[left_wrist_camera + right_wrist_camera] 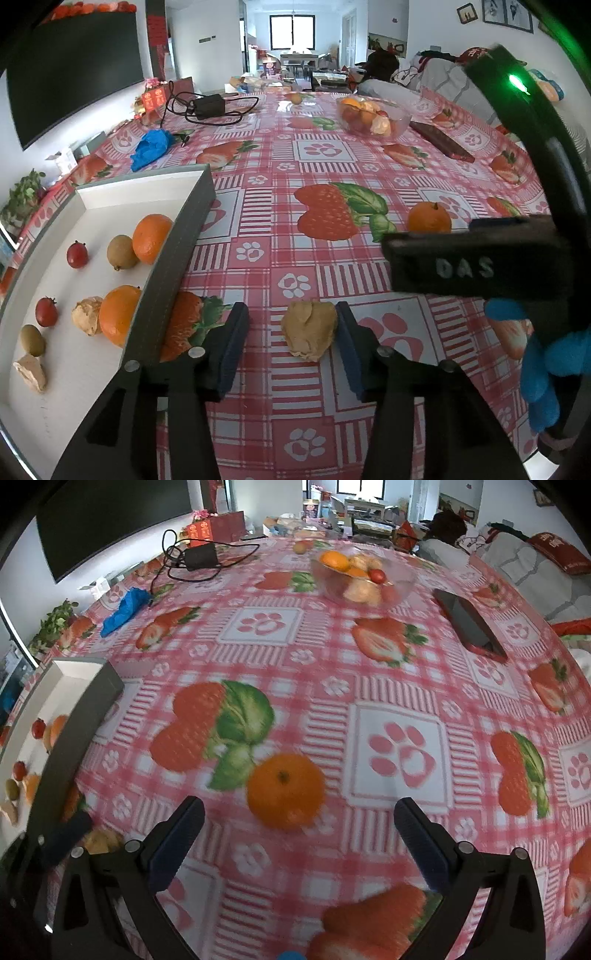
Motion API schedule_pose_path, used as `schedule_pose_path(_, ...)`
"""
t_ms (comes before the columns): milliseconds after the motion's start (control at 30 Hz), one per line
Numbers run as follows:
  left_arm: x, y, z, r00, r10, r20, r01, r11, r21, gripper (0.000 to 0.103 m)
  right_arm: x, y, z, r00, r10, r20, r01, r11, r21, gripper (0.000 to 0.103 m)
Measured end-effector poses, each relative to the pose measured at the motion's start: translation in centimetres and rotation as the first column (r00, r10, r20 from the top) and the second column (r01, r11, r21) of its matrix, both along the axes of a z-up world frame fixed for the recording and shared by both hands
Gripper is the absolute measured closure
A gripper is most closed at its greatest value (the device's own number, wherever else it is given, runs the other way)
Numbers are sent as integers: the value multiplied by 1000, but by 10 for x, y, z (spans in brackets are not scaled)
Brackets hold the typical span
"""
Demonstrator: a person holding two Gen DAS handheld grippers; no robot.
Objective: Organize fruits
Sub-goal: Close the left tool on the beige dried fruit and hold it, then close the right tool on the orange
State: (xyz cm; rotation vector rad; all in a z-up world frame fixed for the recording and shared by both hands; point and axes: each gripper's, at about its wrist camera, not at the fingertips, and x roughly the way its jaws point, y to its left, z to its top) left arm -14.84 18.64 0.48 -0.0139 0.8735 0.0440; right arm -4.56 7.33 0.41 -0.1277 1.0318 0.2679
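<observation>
Currently on the table, under a pink checked cloth printed with strawberries and paw marks.

Left hand-held gripper: jaws parted, a tan wrinkled fruit lying on the cloth between them. Right pad touching or nearly touching that fruit, cannot tell which; left pad well clear. Not clenched on it.

Right hand-held gripper: spread wide, nothing between the pads. Loose orange on the cloth just ahead of the fingertips, apart from both. Same orange seen from the left wrist camera, just behind the body of the right tool, with a blue-gloved hand gripping that tool.

White tray with grey walls at the left edge of the table, holding sorted fruit in 2 rough rows:
- far row: small red fruit, kiwi, orange.
- near row: small red fruit, tan wrinkled fruit, orange.
- nearest the camera: 1 more kiwi, 1 more tan piece.

Clear glass bowl at the far side of the table, mixed fruit inside: oranges, tan pieces, 1 small red one. Dark phone flat beside it. Black power brick with tangled cable and crumpled blue glove at the far left. Right wrist view slightly blurred.
</observation>
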Motion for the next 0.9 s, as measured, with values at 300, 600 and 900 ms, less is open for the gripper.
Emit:
schedule_pose_path(300, 0, 2, -1, 1000, 2, 7, -2, 1000, 0, 47, 8, 25, 3, 998, 47, 49, -46, 999, -26, 58)
schedule_pose_path(600, 0, 2, -1, 1000, 5, 12, -5, 1000, 2, 46, -31, -17, 5, 997, 26, 75, -26, 1000, -6, 65)
schedule_pose_path(900, 0, 3, 0, 1000, 15, 20, -15, 1000, -4, 44, -88, -72, 0, 984, -62, 168, 49, 996, 79, 64)
